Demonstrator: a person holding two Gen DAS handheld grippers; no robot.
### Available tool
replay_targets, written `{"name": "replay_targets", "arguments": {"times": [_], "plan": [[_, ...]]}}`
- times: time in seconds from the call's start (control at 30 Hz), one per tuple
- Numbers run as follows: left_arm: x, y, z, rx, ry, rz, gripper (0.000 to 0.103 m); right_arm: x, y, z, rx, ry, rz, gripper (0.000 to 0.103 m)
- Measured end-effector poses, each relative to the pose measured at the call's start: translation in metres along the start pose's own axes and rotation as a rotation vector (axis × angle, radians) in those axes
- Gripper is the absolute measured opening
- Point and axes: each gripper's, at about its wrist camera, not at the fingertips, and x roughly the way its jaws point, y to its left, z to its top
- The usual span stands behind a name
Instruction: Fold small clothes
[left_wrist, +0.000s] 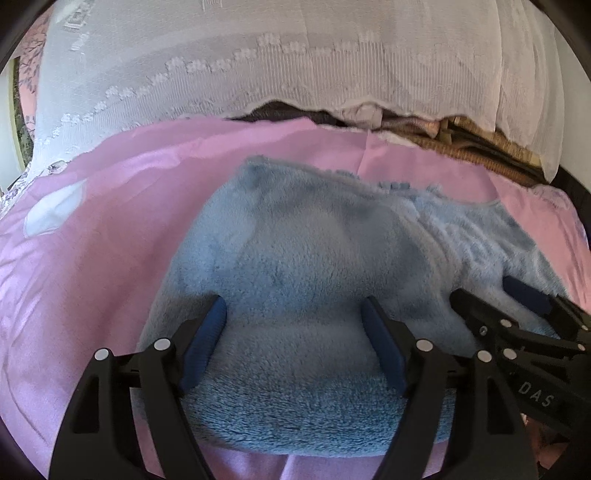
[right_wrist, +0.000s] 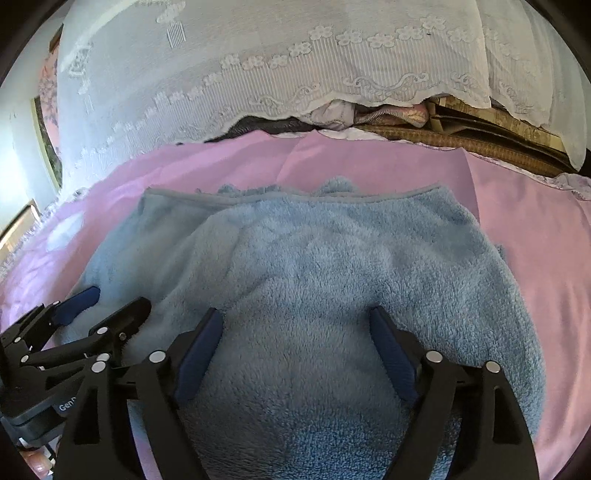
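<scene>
On the left, the left gripper (left_wrist: 293, 332) sat low over the near edge of a fluffy blue garment (left_wrist: 295, 258), its blue-padded fingers (left_wrist: 207, 332) spread wide with fleece filling the gap between them and nothing pinched. The garment lay spread on a pink sheet (left_wrist: 92, 258), its far hem toward a white lace cloth (left_wrist: 258, 74) that hung behind. Just beside it on the right, the right gripper (right_wrist: 299, 347) rested over the same near edge, its fingers (right_wrist: 391, 350) likewise set wide apart over the pile, clamping nothing. Further right, under the lace cloth's edge, folded fabrics (right_wrist: 388, 114) and a brown woven mat (right_wrist: 480, 147) showed beyond the sheet.
</scene>
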Motion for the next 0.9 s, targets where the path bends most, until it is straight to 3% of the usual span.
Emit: {"name": "replay_targets", "arguments": {"times": [0.1, 0.23, 0.33, 0.43, 0.53, 0.6, 0.63, 0.7, 0.9], "plan": [[-0.014, 0.003, 0.002, -0.024, -0.054, -0.001, 0.073, -0.004, -0.003, -0.001, 0.015, -0.012, 0.054, 0.094], [-0.018, 0.003, 0.005, -0.039, -0.07, -0.023, 0.074, -0.008, -0.006, -0.001, 0.032, -0.032, 0.076, 0.094], [-0.02, -0.002, 0.004, -0.023, -0.074, -0.046, 0.074, -0.033, -0.013, -0.004, 0.077, -0.158, 0.021, 0.094], [-0.031, -0.015, 0.003, 0.031, -0.13, -0.037, 0.075, -0.057, -0.025, -0.006, 0.131, -0.283, -0.02, 0.094], [-0.03, -0.026, 0.001, 0.086, -0.128, -0.015, 0.083, -0.041, -0.036, -0.003, 0.17, -0.195, -0.083, 0.094], [-0.011, -0.031, 0.0, 0.117, -0.035, 0.011, 0.086, -0.015, -0.043, -0.002, 0.194, -0.051, -0.092, 0.1], [0.0, -0.03, 0.0, 0.111, 0.02, 0.009, 0.089, -0.008, -0.037, 0.0, 0.147, -0.012, -0.116, 0.1], [0.006, -0.022, 0.002, 0.085, 0.055, -0.012, 0.091, -0.008, -0.028, 0.0, 0.1, -0.011, -0.159, 0.1], [0.005, -0.022, 0.003, 0.092, 0.05, -0.006, 0.092, -0.007, -0.029, 0.0, 0.106, -0.004, -0.155, 0.1]]}}
